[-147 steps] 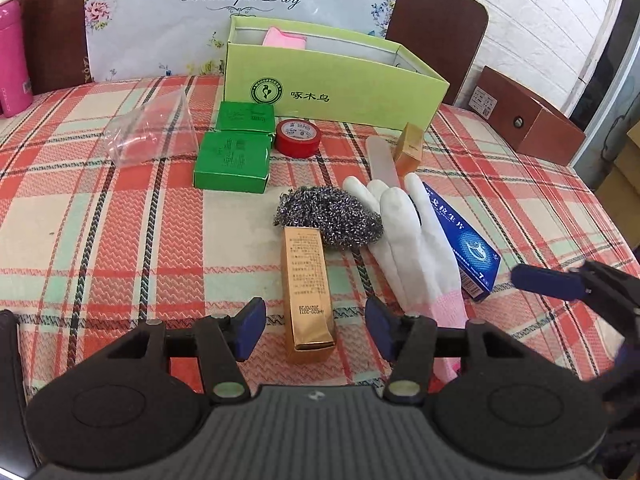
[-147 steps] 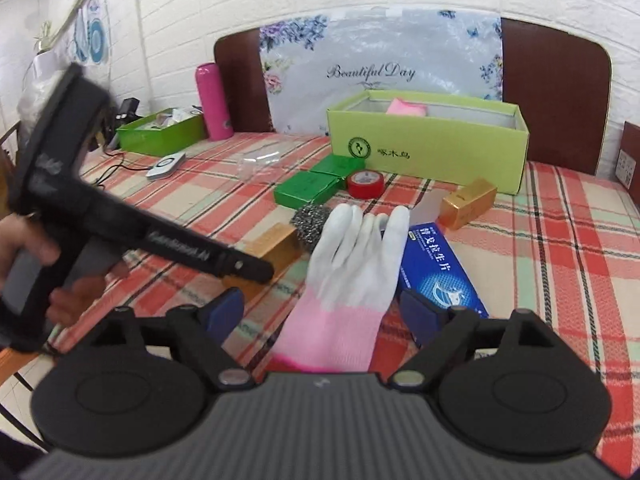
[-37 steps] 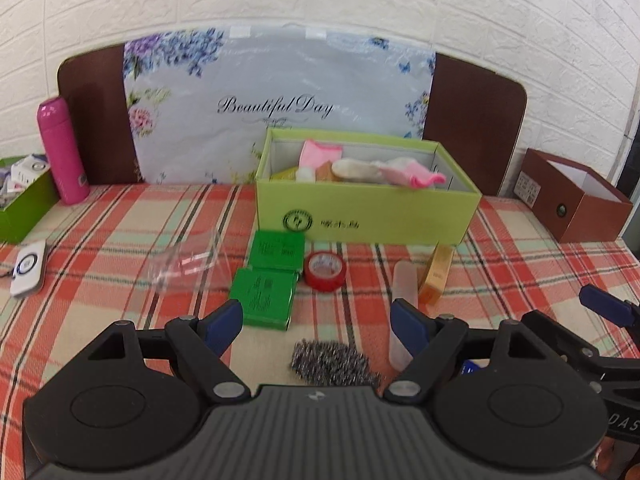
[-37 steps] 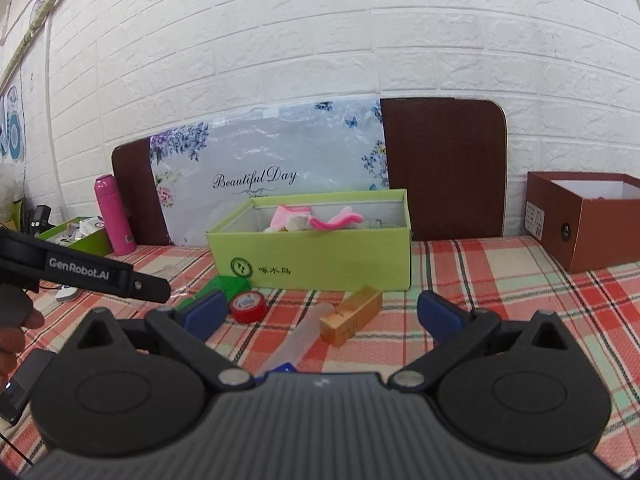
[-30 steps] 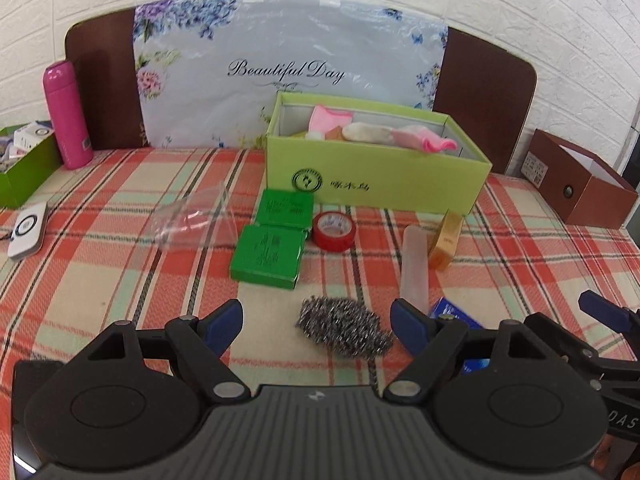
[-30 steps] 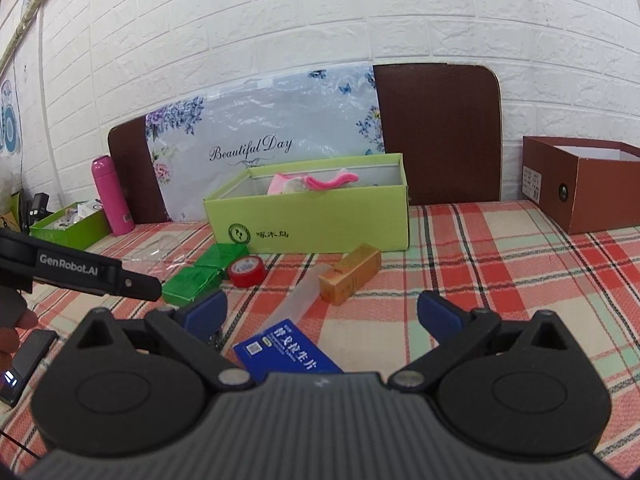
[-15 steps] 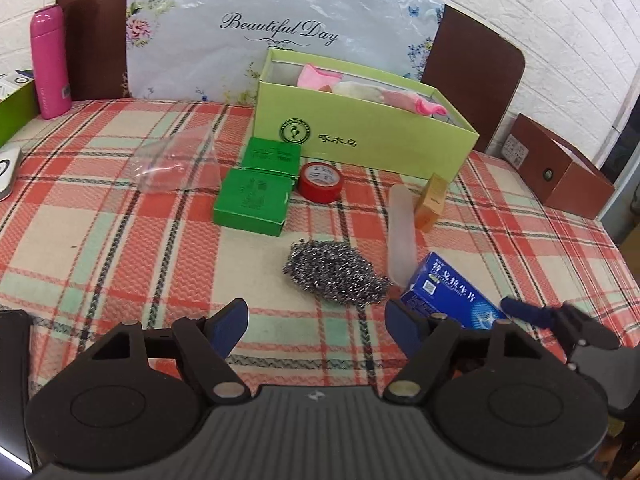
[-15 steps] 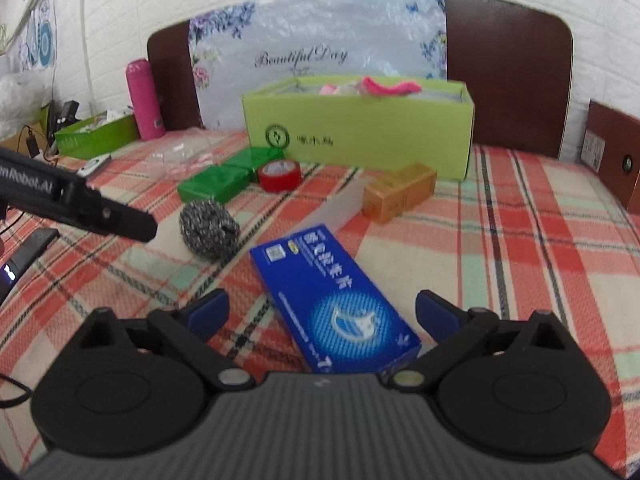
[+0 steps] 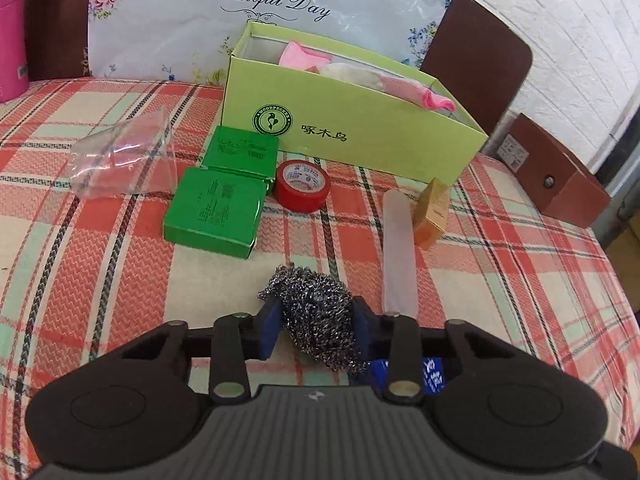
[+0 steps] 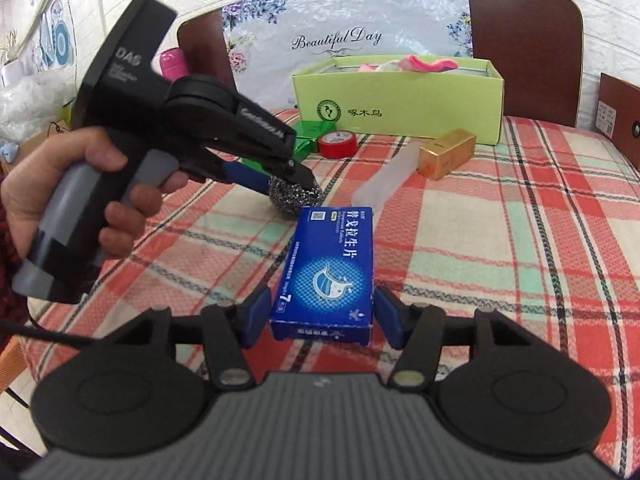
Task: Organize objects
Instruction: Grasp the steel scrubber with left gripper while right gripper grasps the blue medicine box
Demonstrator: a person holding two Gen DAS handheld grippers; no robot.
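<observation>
My left tongs (image 9: 314,326) are clamped on the steel wool scourer (image 9: 316,316), blue pads pressed into both its sides; it sits low over the plaid bench (image 9: 100,248), though I cannot tell whether it touches the cloth. From the right wrist view I see the same tongs gripping the scourer just beyond the far end of the blue box (image 10: 332,272). My right tongs (image 10: 322,318) stand apart, one finger either side of the blue box's near end, with a sliver of gap at each pad. The box lies flat on the bench. Farther back are two green boxes (image 9: 216,208), a red tape roll (image 9: 303,186), a frosted tube (image 9: 396,248) beside a small gold box (image 9: 432,212), and the lime-green carton (image 9: 360,120) holding pink and white items.
</observation>
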